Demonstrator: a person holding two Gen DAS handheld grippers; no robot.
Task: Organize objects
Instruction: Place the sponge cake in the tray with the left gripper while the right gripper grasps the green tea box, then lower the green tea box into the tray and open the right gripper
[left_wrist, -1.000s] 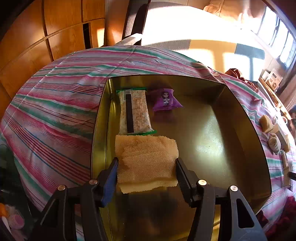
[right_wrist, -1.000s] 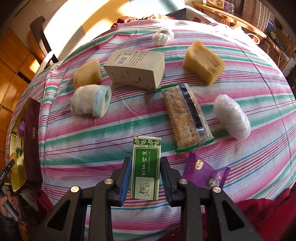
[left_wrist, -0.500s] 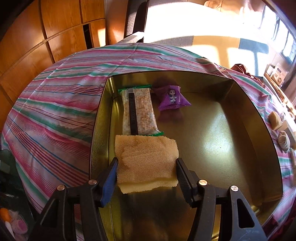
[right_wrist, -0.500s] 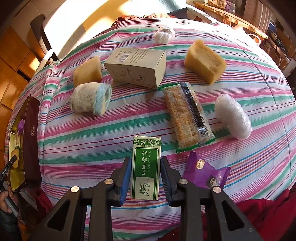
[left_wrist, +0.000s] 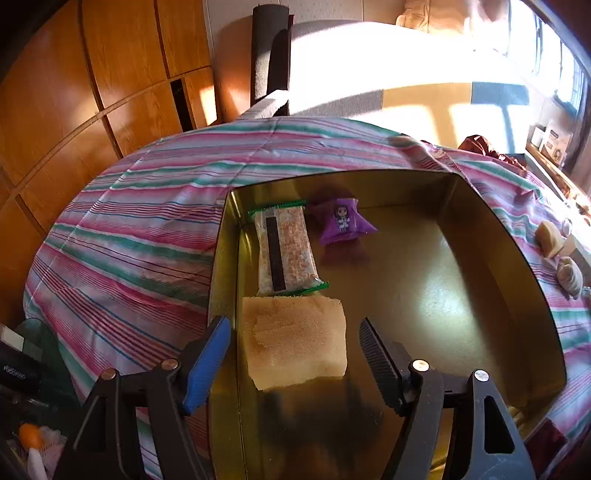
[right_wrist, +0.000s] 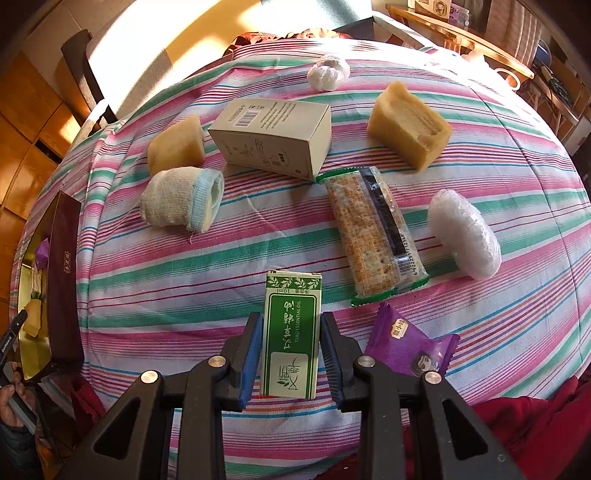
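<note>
A gold tin box (left_wrist: 517, 266) sits on the striped tablecloth. Inside lie a cracker pack (left_wrist: 286, 251), a purple snack packet (left_wrist: 343, 221) and a yellow sponge (left_wrist: 295, 341). My left gripper (left_wrist: 293, 328) is open, its fingers apart on either side of the sponge, not touching it. My right gripper (right_wrist: 291, 332) is shut on a green essential-oil box (right_wrist: 291, 332) resting on the cloth. The tin shows at the far left in the right wrist view (right_wrist: 64, 280).
On the cloth lie a rolled sock (right_wrist: 183, 201), two sponges (right_wrist: 177, 146) (right_wrist: 408, 123), a beige carton (right_wrist: 273, 134), a cracker pack (right_wrist: 373, 232), two white wrapped bundles (right_wrist: 463, 232) (right_wrist: 328, 72) and a purple packet (right_wrist: 410, 345).
My left gripper has opened and let go of the sponge, which now lies in the tin. My right gripper stays shut on the green box.
</note>
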